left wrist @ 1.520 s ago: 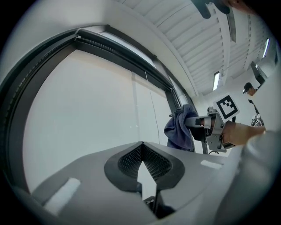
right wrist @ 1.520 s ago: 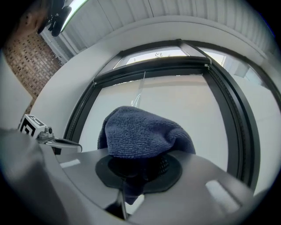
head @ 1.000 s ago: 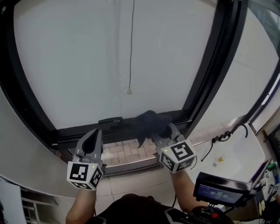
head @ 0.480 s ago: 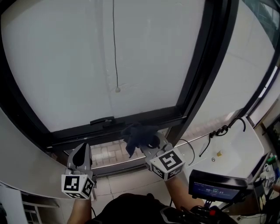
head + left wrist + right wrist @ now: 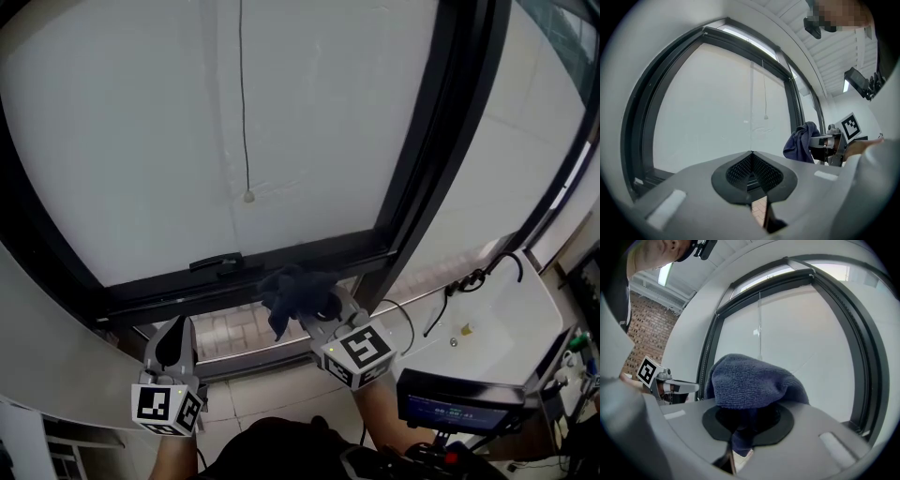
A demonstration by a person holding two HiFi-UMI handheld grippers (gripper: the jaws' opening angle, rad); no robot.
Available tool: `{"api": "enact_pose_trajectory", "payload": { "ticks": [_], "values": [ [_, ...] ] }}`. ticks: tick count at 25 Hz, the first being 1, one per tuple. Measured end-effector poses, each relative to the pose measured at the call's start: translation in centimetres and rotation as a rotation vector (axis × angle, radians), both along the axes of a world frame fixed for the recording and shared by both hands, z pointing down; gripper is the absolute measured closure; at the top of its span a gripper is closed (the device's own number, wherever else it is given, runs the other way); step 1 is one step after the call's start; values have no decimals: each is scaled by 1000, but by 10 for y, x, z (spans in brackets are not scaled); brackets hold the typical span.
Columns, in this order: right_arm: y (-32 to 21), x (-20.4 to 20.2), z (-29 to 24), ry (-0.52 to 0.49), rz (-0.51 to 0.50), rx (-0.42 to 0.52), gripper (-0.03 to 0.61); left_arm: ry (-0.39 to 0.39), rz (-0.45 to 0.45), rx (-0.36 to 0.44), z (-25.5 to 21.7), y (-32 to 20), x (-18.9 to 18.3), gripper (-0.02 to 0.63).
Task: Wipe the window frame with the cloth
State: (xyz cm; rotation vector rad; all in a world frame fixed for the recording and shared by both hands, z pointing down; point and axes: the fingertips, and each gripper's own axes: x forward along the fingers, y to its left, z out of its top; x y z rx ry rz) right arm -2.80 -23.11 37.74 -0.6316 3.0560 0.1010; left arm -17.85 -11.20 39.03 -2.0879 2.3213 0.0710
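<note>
A dark blue cloth (image 5: pixel 293 291) is bunched in my right gripper (image 5: pixel 323 307), which is shut on it just below the window's black bottom frame (image 5: pixel 281 262). In the right gripper view the cloth (image 5: pixel 752 383) bulges over the jaws and hangs down between them. My left gripper (image 5: pixel 172 342) sits lower left, over the brick sill, shut with nothing in it; its jaws (image 5: pixel 751 171) meet in the left gripper view. From there I see the cloth (image 5: pixel 802 143) and the right gripper off to the right.
A blind cord with a small knob (image 5: pixel 247 197) hangs before the pale pane. A black handle (image 5: pixel 216 263) sits on the bottom frame. A thick black mullion (image 5: pixel 422 178) rises at right. Cables (image 5: pixel 469 281) and a device with a screen (image 5: pixel 459 411) lie lower right.
Both grippers have drifted left and down in the head view since a second ago. The right gripper still holds the cloth near the bottom frame.
</note>
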Motion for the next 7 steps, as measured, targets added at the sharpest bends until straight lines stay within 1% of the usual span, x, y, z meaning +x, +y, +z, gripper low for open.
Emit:
{"api": "enact_pose_trajectory", "payload": {
  "ticks": [7],
  "values": [
    [-3,-1,-2,-6,2,-6,531,-4,56,-6,-6,-5,8,620]
  ]
}}
